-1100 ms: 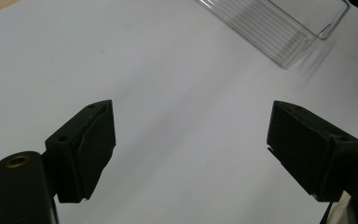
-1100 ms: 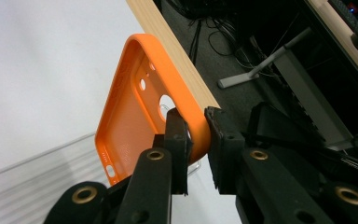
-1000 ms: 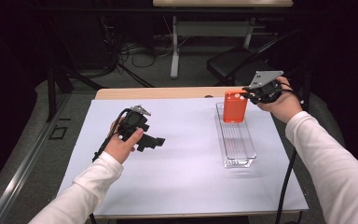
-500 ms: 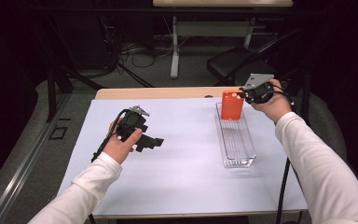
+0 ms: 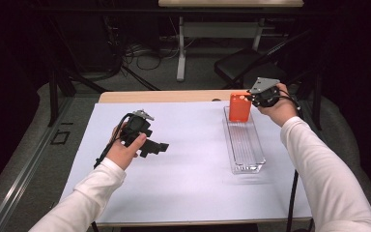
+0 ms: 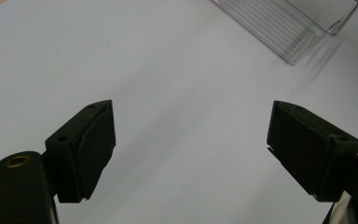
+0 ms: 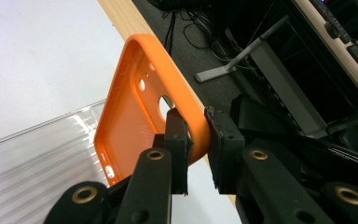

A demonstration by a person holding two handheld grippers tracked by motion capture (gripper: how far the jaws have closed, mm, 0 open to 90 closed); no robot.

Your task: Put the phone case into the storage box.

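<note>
Orange phone case [image 5: 239, 107]: upright at the far end of the clear tray [image 5: 251, 159], right half of the table [image 5: 183, 188].

Going left to right across the high view:

Left gripper [image 5: 160, 146]: low over the white tabletop, left of centre, held in the left hand [image 5: 125, 151], cable trailing back toward the sleeve. Jaws spread wide, nothing between them. Same in the left gripper view [image 6: 191, 140]: two black pads far apart, bare white surface between, one corner of the ribbed clear tray [image 6: 289, 32] at upper right.

Bare white tabletop in the middle, well apart from both grippers.

Clear tray: long, narrow, ribbed floor, lying lengthwise away from the person. Near end vacant; far end taken by the case.

Right gripper [image 5: 249, 98]: at the far right, grey three-cornered plate on top, held in the right hand [image 5: 278, 108], pointing leftward at the case. Jaws narrow, clamped on the case's rim. Right gripper view [image 7: 196, 135]: pads pinching the thick orange edge [image 7: 135, 107] beside the round camera cut-out; dotted inner texture and small holes visible; case tilted over the tray's ribbed wall [image 7: 37, 149]. Whether the bottom edge touches the tray floor: cannot tell.

Writing, brands, labels: none legible on case, tray or grippers.
</note>
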